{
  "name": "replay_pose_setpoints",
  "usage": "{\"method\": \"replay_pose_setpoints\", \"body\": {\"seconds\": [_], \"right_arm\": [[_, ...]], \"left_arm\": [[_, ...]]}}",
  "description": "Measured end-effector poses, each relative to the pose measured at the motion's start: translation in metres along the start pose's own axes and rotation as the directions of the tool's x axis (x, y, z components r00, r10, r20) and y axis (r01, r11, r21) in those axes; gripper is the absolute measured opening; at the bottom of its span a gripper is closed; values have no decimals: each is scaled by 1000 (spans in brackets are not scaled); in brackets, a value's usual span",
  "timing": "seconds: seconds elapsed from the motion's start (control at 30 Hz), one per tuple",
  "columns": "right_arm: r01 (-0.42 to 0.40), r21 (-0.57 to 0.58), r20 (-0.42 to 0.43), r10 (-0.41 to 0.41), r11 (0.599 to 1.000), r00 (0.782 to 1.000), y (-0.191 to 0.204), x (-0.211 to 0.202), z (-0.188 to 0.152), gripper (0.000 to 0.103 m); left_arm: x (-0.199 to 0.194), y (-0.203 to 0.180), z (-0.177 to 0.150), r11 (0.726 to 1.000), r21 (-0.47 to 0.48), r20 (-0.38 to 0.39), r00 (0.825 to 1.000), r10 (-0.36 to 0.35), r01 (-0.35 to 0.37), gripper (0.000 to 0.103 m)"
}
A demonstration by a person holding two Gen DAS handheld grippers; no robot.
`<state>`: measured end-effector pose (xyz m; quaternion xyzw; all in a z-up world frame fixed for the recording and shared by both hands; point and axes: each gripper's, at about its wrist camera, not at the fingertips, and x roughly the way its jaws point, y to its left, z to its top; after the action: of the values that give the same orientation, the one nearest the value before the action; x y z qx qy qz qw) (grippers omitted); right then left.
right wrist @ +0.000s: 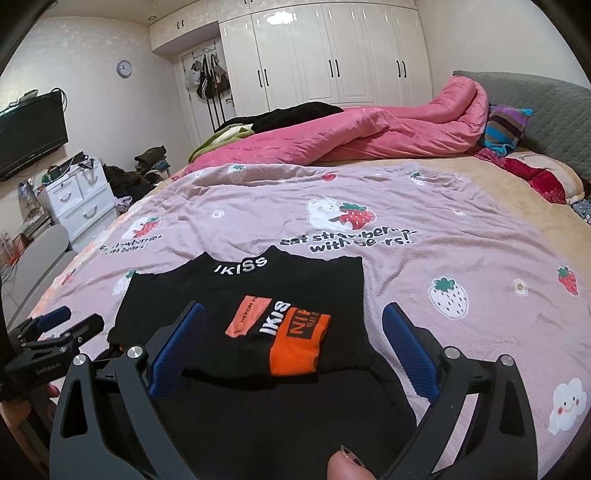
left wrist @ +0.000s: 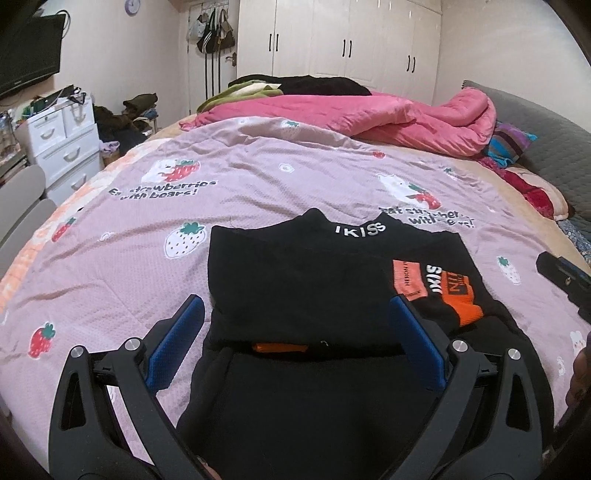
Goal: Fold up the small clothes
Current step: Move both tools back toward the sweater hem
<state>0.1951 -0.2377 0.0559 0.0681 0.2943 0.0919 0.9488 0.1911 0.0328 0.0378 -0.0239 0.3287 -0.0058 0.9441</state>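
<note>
both hand-held grippers, left hand-held gripper and right hand-held gripper, gape over black top.

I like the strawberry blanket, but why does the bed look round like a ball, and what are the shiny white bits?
Both wrist views use fisheye lenses, bending the pink strawberry-print bedcover; in the right view, room light glares off the glossy white wardrobe doors.

Bed, black top, pink quilt
</note>
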Motion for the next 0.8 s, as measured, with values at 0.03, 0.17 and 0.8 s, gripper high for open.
{"method": "replay_pose_setpoints", "body": {"seconds": [0.03,0.17,0.8], "right_arm": [[-3,-2,2,3,1000,1000,0,-2,-2,96],[0,-7,7,0,1000,1000,0,-9,-7,96],[-6,-16,-32,5,1000,999,-3,-60,-62,98]], "left_arm": [[-2,-1,-1,1000,1,2,1000,-2,2,94],[-10,-4,-12,1000,6,0,1000,-11,11,94],[-45,-8,-52,1000,12,-26,999,-21,21,94]]}}
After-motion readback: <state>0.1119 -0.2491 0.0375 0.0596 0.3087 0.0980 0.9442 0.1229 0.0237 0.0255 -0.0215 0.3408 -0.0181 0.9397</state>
